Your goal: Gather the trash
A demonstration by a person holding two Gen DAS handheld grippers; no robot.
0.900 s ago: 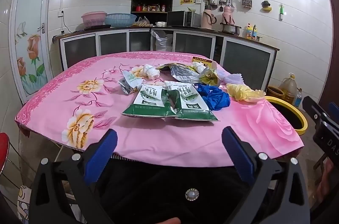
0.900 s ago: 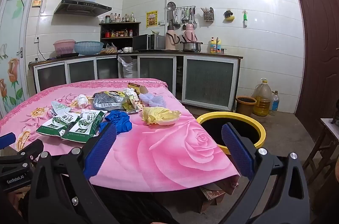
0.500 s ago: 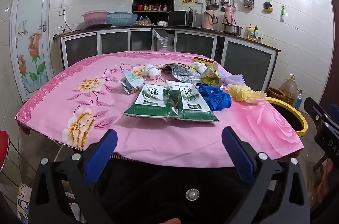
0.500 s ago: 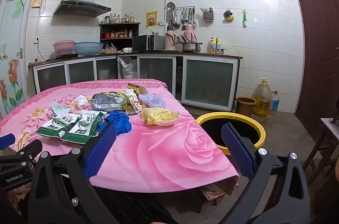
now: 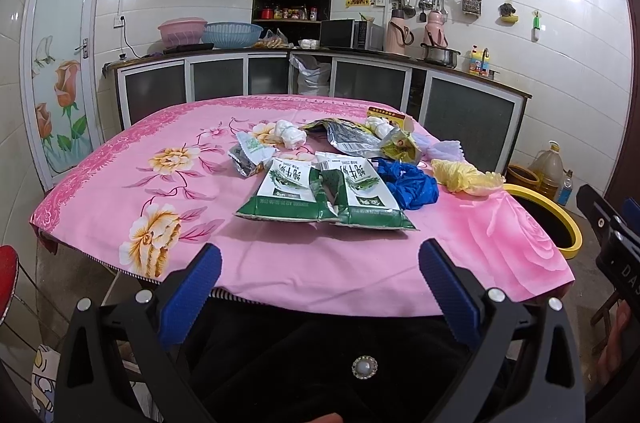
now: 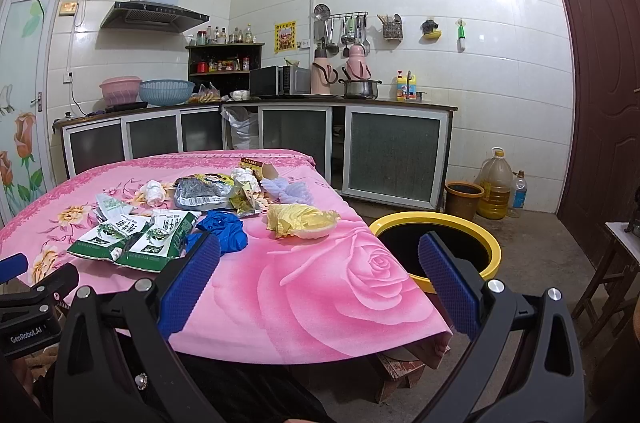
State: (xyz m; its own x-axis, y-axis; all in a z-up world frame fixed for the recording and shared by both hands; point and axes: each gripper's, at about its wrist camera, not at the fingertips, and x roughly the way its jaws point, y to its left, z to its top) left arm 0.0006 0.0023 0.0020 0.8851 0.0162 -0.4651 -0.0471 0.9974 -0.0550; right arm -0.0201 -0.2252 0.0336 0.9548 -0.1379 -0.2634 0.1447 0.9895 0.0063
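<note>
Plainly nothing is picked up yet: left gripper and right gripper both gape fully, empty, short of the pink table. Trash sits mid-table: two green packets, blue bag, yellow wrapper. Risk: light, crinkly wrappers may slip from the pads or slide off the edge. Only the right view shows the yellow-rimmed bin whole, beside the table.
</note>
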